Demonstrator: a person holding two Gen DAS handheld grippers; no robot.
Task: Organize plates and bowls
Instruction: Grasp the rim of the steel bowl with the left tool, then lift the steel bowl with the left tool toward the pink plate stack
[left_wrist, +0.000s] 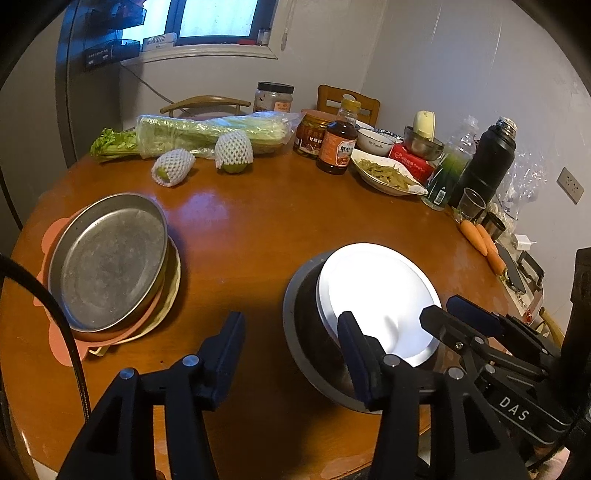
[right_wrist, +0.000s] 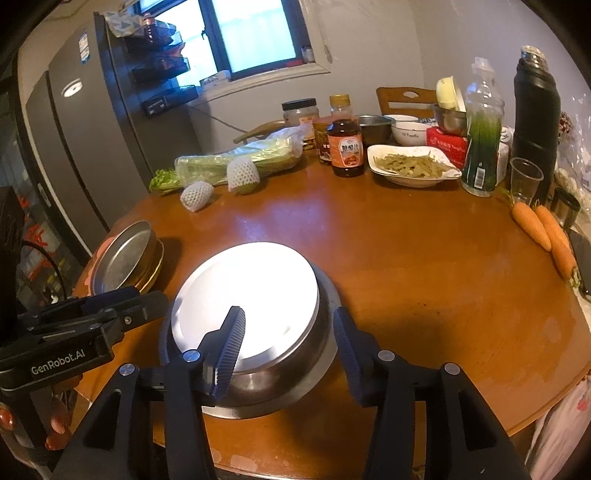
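Right wrist: white plate (right_wrist: 255, 302) between parted jaws.

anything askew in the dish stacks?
Yes. The white plate sits tilted in the steel bowl, one edge riding above the rim. On the other stack, the metal pan leans off-level on the pink tray and a pale plate. Nothing spilled or broken.

The left wrist camera looks down and forward along its fingers, close above the near edge of the round table (left_wrist: 258, 221). The right wrist camera looks the same way, from a place more to the right. Both views share the white plate (left_wrist: 376, 291) (right_wrist: 251, 295) and the far edge with the window behind.
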